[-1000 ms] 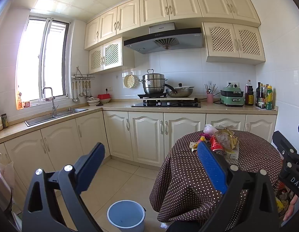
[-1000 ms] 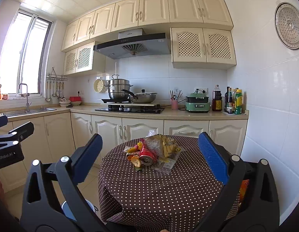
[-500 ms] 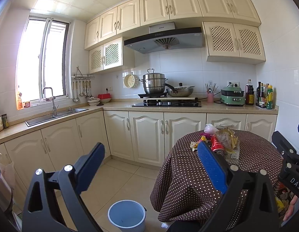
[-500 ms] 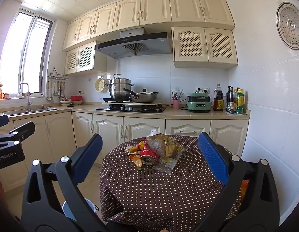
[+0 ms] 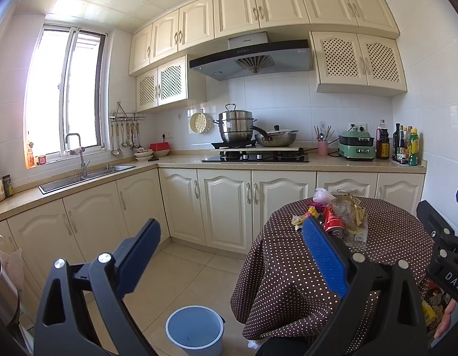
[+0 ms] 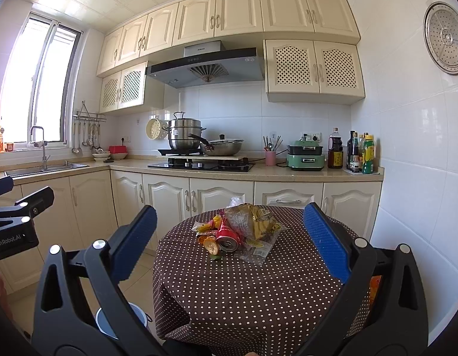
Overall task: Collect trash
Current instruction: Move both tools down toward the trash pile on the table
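A heap of trash lies on the round table with a brown polka-dot cloth [image 6: 252, 284]: a crushed red can [image 6: 227, 238], a crinkled clear and gold wrapper [image 6: 254, 222], orange peel [image 6: 211, 244] and small sweet wrappers [image 6: 206, 227]. The right gripper [image 6: 229, 234] is open, held short of the table with the heap framed between its blue pads. The left gripper [image 5: 232, 249] is open too, over the floor left of the table; its right pad hides part of the heap around the can [image 5: 332, 224]. A blue bin [image 5: 195, 329] stands on the floor by the table.
Cream cabinets and a counter run along the back, with a hob [image 6: 202, 164], pots, a green cooker [image 6: 306, 158] and bottles [image 6: 362, 155]. A sink [image 5: 83, 175] sits at the left under the window. A hand [image 5: 444, 320] shows at the right edge of the left wrist view.
Both views have shifted very slightly; the table and trash sit a touch lower and nearer in the right wrist view. Both grippers stay open and nothing has been picked up.
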A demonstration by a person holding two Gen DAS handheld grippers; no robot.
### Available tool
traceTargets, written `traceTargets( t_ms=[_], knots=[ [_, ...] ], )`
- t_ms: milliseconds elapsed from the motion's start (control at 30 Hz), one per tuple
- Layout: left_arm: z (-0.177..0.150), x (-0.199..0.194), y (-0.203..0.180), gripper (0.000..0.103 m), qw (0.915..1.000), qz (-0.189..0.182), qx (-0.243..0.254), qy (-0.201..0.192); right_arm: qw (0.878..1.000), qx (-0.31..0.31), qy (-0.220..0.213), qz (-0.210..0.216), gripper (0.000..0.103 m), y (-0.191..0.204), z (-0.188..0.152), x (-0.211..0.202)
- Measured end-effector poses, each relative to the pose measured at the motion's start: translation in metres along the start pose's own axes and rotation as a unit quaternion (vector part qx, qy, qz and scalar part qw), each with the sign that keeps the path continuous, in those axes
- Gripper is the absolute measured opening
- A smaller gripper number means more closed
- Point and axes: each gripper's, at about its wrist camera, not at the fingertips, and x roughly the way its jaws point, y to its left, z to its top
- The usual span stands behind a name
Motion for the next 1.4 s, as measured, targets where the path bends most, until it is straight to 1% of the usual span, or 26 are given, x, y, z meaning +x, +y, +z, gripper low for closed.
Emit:
traceTargets(
  t_ms=[333,467,567,667,900,1000,1200,1333,1400],
  knots=[
    [-0.002,0.010,-0.004,0.095,0.9999,0.000,0.005,0.013,1.000,0.007,0.013,0.000,0.097,-0.006,-0.006,0.010],
    [-0.006,0.018,-0.007,0.095,0.9997,-0.001,0.009,0.022,0.999,0.011,0.029,-0.006,0.097,-0.010,-0.012,0.022],
    [-0.010,0.030,-0.012,0.095,0.9992,-0.007,0.014,0.036,0.999,0.016,0.047,-0.005,0.097,-0.014,-0.018,0.035],
    [-0.014,0.044,-0.019,0.095,0.9986,-0.005,0.022,0.047,0.998,0.016,0.059,-0.009,0.097,-0.018,-0.024,0.047],
    [-0.032,0.094,-0.034,0.095,0.9945,-0.013,0.041,0.096,0.995,0.023,0.100,-0.016,0.097,-0.030,-0.043,0.089],
    [-0.041,0.121,-0.041,0.095,0.9907,-0.023,0.046,0.126,0.992,0.027,0.120,-0.023,0.097,-0.036,-0.051,0.111],
    [-0.058,0.181,-0.056,0.095,0.9789,-0.058,0.050,0.190,0.987,0.040,0.154,-0.034,0.097,-0.050,-0.065,0.151],
    [-0.065,0.219,-0.074,0.095,0.9687,-0.095,0.049,0.224,0.983,0.040,0.173,-0.042,0.097,-0.058,-0.071,0.177],
    [-0.066,0.235,-0.086,0.094,0.9651,-0.113,0.046,0.231,0.981,0.041,0.181,-0.053,0.097,-0.064,-0.075,0.188]
  ],
)
